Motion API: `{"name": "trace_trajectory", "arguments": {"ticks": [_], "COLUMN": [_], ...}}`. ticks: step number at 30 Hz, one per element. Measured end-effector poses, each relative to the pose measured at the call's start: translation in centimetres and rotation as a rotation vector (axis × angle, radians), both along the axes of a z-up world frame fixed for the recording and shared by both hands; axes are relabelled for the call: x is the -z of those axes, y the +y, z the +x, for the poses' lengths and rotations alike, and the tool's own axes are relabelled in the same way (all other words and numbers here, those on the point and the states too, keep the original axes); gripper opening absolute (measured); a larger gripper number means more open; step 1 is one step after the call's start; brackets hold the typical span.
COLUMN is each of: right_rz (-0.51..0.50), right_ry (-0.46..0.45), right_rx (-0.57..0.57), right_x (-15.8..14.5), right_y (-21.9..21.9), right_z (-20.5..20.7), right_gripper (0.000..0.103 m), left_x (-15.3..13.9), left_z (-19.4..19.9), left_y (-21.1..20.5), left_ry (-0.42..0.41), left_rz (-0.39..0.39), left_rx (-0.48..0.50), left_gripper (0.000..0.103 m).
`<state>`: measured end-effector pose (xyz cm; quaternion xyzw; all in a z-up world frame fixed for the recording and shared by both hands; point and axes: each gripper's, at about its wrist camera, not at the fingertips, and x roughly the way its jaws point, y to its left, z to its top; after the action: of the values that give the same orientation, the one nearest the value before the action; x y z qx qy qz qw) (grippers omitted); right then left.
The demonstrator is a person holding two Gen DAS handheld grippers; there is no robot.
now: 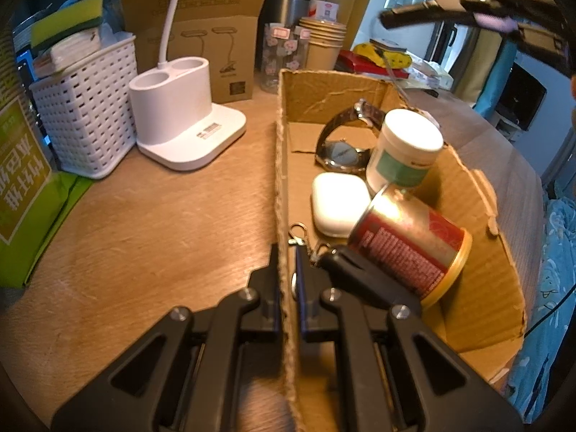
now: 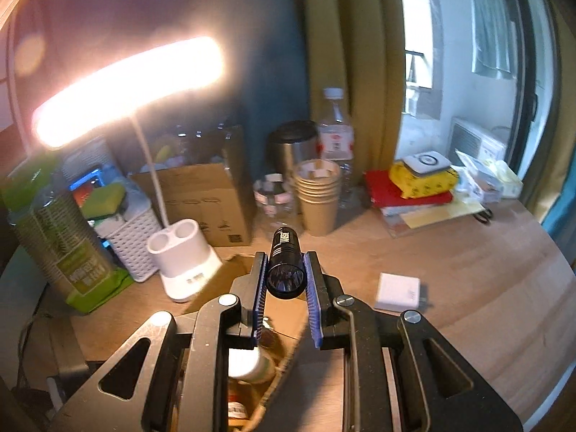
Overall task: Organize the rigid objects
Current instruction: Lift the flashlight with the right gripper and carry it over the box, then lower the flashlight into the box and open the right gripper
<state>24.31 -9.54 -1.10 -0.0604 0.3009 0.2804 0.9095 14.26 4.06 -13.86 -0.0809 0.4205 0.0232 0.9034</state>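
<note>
Right gripper [image 2: 286, 275] clamps a small black flashlight [image 2: 284, 264] at frame centre, lens toward camera, raised over the cardboard box [image 1: 478, 216]. Left gripper [image 1: 288, 288] pinches the box's left wall, steadying it. Box holds can [image 1: 410, 244], white jar [image 1: 405, 147], earbud case [image 1: 338, 203], watch [image 1: 345, 144]. Step looks like placing; next: lower, release in a free spot.

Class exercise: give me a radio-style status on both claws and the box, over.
Left claw shut on cardboard box wall. Right claw shut on black flashlight, above box. Can, jar, watch, white case already inside.
</note>
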Motion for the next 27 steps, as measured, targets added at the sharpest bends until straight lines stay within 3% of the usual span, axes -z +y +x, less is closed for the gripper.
{"name": "trace_trajectory", "arguments": {"ticks": [11,27], "right_rz": [-0.018,-0.073], "right_ry": [0.019,0.167], "right_rx": [-0.074,-0.054], "right_x": [0.5,7.5], "right_y": [3.7,4.0], "right_z": [-0.1,3.1], "right_gripper": [0.022,0.022], "left_x": [0.0,0.0], "left_z": [-0.1,-0.1], "left_y": [0.1,0.1], "left_ry": [-0.003,-0.004], "left_rz": [-0.009,-0.011], "left_rx": [0.003,0.004], "left_gripper": [0.007,0.007]}}
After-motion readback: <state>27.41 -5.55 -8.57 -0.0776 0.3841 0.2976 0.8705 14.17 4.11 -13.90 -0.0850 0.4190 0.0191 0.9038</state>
